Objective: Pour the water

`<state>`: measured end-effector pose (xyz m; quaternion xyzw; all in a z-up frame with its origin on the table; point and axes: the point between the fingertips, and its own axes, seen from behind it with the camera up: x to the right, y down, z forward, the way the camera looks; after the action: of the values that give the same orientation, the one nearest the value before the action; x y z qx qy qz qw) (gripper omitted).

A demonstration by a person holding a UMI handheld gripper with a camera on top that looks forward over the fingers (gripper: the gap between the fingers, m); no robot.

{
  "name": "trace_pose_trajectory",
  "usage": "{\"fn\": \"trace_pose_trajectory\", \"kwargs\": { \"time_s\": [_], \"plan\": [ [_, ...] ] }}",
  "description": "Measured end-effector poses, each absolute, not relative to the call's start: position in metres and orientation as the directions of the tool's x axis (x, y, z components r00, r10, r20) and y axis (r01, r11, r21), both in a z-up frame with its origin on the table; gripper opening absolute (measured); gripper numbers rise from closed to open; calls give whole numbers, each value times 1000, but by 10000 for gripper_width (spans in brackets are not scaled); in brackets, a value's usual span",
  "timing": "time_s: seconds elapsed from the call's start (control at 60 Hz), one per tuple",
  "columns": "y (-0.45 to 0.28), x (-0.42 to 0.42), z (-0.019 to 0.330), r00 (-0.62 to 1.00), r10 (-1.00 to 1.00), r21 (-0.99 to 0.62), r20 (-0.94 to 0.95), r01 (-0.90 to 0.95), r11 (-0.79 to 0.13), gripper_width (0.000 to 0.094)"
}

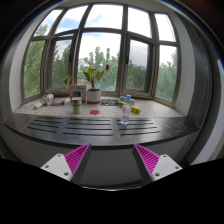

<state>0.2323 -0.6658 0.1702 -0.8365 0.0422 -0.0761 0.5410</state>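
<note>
My gripper is open, its two magenta pads wide apart with nothing between them. It hovers above a dark grey ledge, well short of the windowsill. Far beyond the fingers, on the pale windowsill, stands a small clear bottle with a light cap. A cup-like container stands to its left. A red disc lies on the sill between them.
A bay window with trees outside rises behind the sill. A potted plant stands at the back. Small items lie at the sill's left and a yellow object lies behind the bottle.
</note>
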Motion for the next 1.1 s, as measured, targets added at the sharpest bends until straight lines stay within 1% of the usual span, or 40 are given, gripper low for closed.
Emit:
{"fn": "trace_pose_trajectory", "kwargs": {
  "time_s": [0.183, 0.317, 0.417, 0.517, 0.7, 0.867, 1.0, 1.05, 1.1],
  "plan": [
    [-662, 262, 136, 982, -173, -893, 78, -8, -450, 853],
    [-634, 303, 98, 984, -168, -886, 63, -23, -463, 856],
    [-598, 329, 80, 984, -162, -892, 68, -13, -452, 858],
    [-541, 347, 76, 988, -144, -914, 61, -3, -406, 860],
    [-401, 379, 80, 992, -123, -954, 31, -7, -299, 856],
    [-290, 401, 77, 995, -93, -966, 32, 7, -257, 855],
    [-229, 407, 74, 996, -73, -974, 44, 27, -224, 846],
    [-213, 409, 71, 996, -76, -976, 43, 26, -218, 807],
    [-203, 411, 69, 997, -73, -976, 39, 23, -215, 711]
  ]
}}
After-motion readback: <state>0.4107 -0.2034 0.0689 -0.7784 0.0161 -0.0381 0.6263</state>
